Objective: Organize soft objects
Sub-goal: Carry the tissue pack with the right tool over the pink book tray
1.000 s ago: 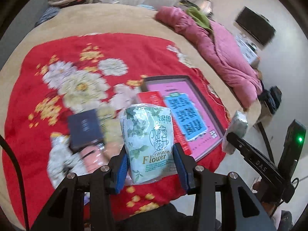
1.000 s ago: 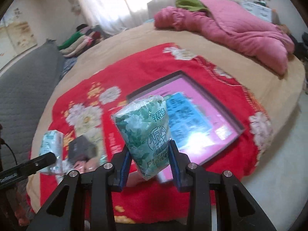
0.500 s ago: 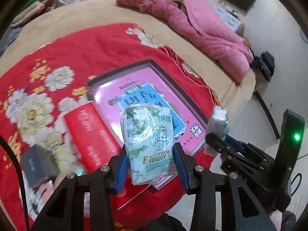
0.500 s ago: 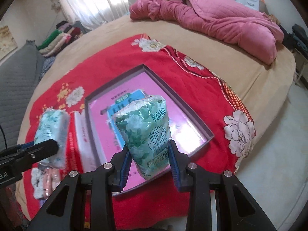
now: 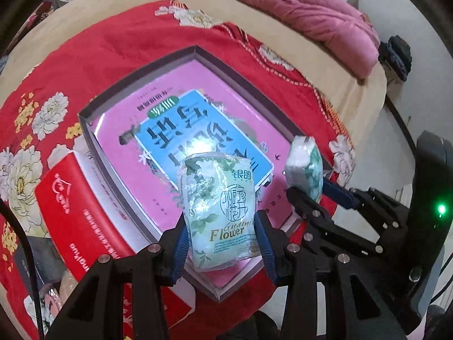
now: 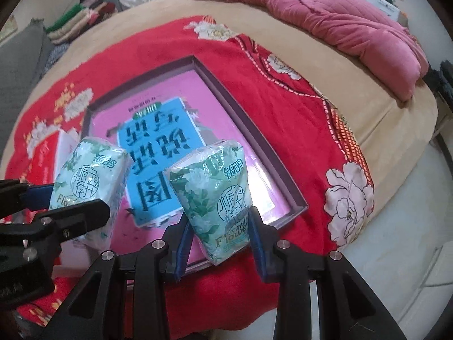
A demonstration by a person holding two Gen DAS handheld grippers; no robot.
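Since a second ago: both my grippers have swung over the shallow box (image 5: 195, 52).
Left gripper (image 5: 220, 243): clamped on tissue pack (image 5: 218, 212).
Right gripper (image 6: 219, 233): clamped on second tissue pack (image 6: 211, 198).

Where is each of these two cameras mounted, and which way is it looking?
Left wrist view: sits on the left tongs, looking steeply down at their tissue pack over the pink box; right tongs show alongside.
Right wrist view: sits on the right tongs, looking down likewise; left tongs show.
Both share the box, the red blanket and both packs.
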